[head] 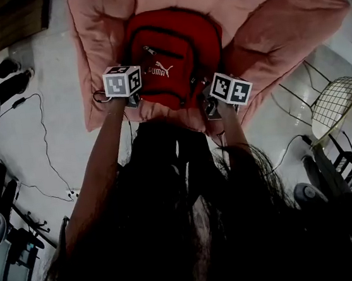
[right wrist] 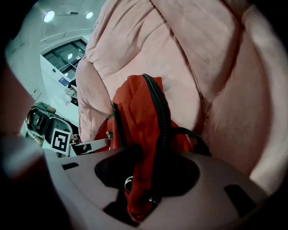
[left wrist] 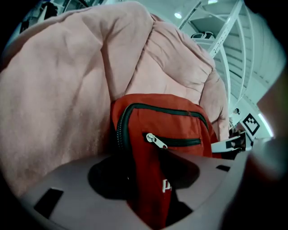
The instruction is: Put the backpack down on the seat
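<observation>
Head view: a red backpack (head: 172, 54) lies at upper centre on the pink cushioned seat (head: 262, 11). The jaws of the left gripper (left wrist: 150, 197) and right gripper (right wrist: 141, 188) stand parted, apparently loose around folds of its fabric. It looks soft, limp and light, and is best pinched at a seam or strap.

Dim and underexposed from the head; ceiling lamps (right wrist: 48, 16) glaring in gripper views, edges fisheye-bent, near foreground blurred, perhaps from closeness.

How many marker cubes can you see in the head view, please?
2. The left cube sits at the red backpack's lower left corner, the right cube at its lower right corner, both over the pink seat. No others seem hidden.
</observation>
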Available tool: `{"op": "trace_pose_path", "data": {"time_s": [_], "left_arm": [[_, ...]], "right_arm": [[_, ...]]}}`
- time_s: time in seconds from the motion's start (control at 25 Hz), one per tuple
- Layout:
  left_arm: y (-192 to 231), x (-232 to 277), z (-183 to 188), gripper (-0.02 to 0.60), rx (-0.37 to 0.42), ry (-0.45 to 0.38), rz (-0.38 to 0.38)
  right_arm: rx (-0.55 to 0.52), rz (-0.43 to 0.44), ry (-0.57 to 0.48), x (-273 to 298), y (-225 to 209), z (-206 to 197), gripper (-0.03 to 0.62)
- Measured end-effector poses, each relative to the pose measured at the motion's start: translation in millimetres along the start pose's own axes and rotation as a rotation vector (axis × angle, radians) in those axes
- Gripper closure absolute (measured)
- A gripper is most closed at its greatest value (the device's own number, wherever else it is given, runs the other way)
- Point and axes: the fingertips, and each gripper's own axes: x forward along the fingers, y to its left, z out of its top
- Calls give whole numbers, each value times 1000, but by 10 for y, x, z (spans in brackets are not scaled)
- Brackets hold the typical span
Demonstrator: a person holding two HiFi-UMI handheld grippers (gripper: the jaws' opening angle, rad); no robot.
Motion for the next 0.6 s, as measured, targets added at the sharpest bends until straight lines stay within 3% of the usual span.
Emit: {"op": "trace_pose_path", "data": {"time_s": [0.08,0.28,0.6], "left_arm": [[-67,-126,20,311,-4,-16,-21],[-228,-428,-41,301,43,10,17],[-597,-1283,96,303,-83,-129,21]], "right_arm": [[-56,-20,4,-118,34,15,380],[-196,-102,-11,-550,-35,50,368],[-165,76,-215,-1330,611,278,368]]}}
